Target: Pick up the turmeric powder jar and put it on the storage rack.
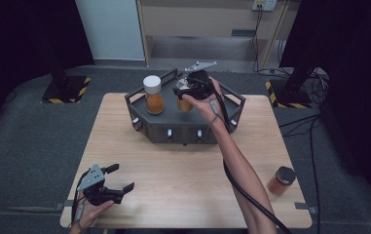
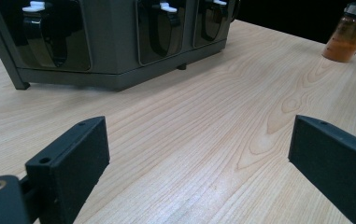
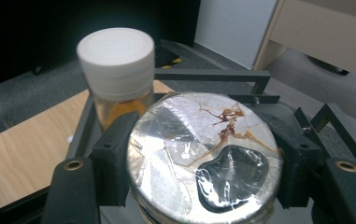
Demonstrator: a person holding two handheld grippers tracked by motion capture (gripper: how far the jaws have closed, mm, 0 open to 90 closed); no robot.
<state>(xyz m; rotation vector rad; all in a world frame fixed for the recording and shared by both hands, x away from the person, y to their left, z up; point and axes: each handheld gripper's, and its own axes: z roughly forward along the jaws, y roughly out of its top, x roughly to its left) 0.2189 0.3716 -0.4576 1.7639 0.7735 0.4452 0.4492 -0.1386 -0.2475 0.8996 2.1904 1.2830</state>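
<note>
The right hand-held gripper [image 1: 189, 92] is clamped from both sides on a foil-sealed jar [image 3: 203, 161] of orange stuff, held over the dark rack [image 1: 146, 124] at the far middle of the worktop [image 1: 183, 175], just beside a white-capped jar [image 1: 153, 94] that stands inside the rack's rail near its left end. The left hand-held gripper [image 1: 120, 178] rests near the worktop's near left corner, its jaws wide apart on nothing, with bare wood stretching ahead to the rack. A third jar [image 1: 281, 181] with a dark lid stands alone close to the right edge, well apart from both.
</note>
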